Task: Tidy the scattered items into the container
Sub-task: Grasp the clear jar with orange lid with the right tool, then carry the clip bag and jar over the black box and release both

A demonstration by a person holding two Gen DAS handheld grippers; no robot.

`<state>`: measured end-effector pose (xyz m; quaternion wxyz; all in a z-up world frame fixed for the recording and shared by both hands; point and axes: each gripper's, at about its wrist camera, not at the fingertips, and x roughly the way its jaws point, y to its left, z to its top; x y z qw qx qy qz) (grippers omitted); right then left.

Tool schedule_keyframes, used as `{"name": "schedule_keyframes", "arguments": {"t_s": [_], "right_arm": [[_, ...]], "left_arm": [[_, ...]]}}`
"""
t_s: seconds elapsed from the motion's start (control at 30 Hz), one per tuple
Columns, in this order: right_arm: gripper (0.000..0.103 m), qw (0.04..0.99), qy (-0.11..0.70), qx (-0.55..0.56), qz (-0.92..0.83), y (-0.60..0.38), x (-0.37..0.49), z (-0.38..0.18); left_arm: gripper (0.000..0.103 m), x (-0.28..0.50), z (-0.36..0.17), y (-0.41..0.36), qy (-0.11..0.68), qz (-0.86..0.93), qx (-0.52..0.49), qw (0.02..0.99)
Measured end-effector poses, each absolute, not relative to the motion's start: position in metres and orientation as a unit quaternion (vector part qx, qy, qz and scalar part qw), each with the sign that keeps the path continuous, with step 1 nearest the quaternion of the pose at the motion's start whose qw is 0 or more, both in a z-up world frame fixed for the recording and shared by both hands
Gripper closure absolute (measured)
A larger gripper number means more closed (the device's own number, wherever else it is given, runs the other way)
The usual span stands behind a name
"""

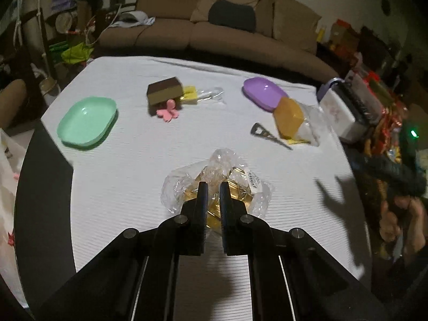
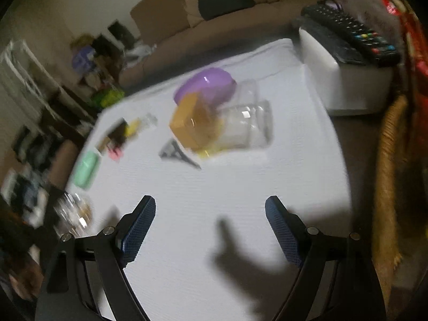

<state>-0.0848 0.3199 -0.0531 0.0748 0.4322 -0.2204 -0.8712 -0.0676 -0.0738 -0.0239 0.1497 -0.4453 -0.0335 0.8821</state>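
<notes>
White ribbed cloth covers your counter, with a brown sofa beyond the far edge and a dark bare strip along the left side. Your left gripper has its jaws pinching a crinkled clear bag of gold pieces near the front of the cloth. Your right gripper hangs with jaws spread wide over bare cloth, nothing between them; that view is blurred.

Open cloth lies between the bag and the far items. At the right edge a white box with a black remote on top crowds the corner.

Your green tray sits near the left edge with nothing in it. Your purple tray sits far right, likewise holding nothing; an amber block in clear wrap touches its near rim, with a metal bottle opener just beside it. A brown box, a pink flower clip and a yellow packet cluster between the trays.
</notes>
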Motion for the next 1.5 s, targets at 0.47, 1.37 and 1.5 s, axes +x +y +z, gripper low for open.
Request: {"name": "schedule_keyframes", "arguments": {"t_s": [0.47, 1.37, 1.5], "right_arm": [[0.016, 0.321, 0.388, 0.535, -0.678, 0.213, -0.257, -0.057], [0.012, 0.226, 0.239, 0.518, -0.789, 0.237, -0.156, -0.032], [0.013, 0.187, 0.131, 0.51, -0.829, 0.238, -0.103, 0.004]], "left_arm": [[0.095, -0.073, -0.049, -0.06, -0.02, 0.862, -0.473, 0.181], [0.095, -0.062, -0.016, -0.051, 0.039, 0.894, -0.427, 0.132], [0.095, -0.045, 0.03, -0.064, 0.043, 0.918, -0.383, 0.097]]}}
